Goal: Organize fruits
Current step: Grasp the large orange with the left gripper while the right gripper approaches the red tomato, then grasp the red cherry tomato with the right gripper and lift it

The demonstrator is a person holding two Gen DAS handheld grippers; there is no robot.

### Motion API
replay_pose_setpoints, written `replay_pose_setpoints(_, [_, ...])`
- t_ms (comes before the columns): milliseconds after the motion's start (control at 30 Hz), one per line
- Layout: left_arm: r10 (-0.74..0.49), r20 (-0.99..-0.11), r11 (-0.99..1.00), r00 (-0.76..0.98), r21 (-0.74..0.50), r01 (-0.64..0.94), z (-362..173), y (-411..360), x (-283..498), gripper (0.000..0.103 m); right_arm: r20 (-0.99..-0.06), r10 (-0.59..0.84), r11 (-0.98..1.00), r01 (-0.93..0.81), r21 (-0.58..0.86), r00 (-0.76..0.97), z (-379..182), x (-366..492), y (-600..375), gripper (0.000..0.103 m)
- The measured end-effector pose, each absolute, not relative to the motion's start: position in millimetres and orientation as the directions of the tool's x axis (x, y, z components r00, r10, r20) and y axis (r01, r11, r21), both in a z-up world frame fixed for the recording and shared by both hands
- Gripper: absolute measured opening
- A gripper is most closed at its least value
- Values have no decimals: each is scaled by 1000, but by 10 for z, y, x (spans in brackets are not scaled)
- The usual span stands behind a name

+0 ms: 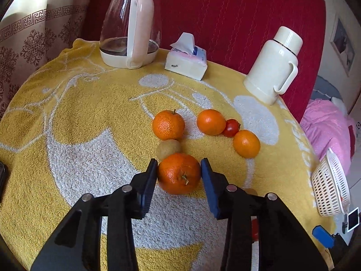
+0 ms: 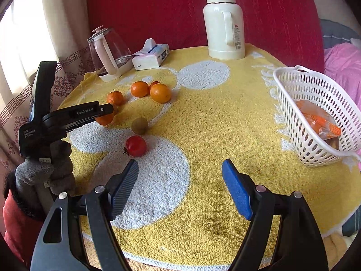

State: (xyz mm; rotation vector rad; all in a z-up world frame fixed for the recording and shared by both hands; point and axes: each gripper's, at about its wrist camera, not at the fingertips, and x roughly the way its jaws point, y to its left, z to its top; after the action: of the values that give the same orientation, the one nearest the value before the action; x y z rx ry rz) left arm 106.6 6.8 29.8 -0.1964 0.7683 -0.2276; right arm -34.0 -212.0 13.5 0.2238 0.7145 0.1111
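Orange mandarin (image 1: 179, 173), stem up, on yellow towel (image 1: 74, 117) covering desk: sits between the pads of left gripper (image 1: 179, 169), both pads at its sides, apparently touching. Kiwi (image 1: 168, 149) touches it just behind. Further mandarin (image 1: 168, 125) beyond; two oranges (image 1: 211, 122) (image 1: 246, 143) with small tomato (image 1: 231, 127) between them. Right gripper (image 2: 180, 169): spread wide, holding nothing, above towel near second tomato (image 2: 135, 146). White basket (image 2: 315, 113) at right edge, orange packet (image 2: 318, 119) inside. Kettle (image 1: 130, 27), tissue pack (image 1: 186, 59), thermos (image 1: 274, 65) at back
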Motion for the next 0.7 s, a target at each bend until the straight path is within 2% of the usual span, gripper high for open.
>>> replay_pose_setpoints(433, [-265,-588,947,764,-309,91,568,276,929,40,-667,226,972,-115,207,710,114,26,-1711,75])
replay_pose_setpoints(500, [-254,-583,948,771,-306,81,582,296,920,40,-684,239,968,-117,220,689,75,124,-1684,66])
replay_pose_setpoints(600, [-233,-581,954,780,-293,67,596,313,906,40,-700,253,964,-118,237,668,34,245,-1653,57])
replay_pose_setpoints(700, [-236,-579,952,780,-299,67,596,338,905,40,-705,257,964,-124,235,661,24,324,-1612,53])
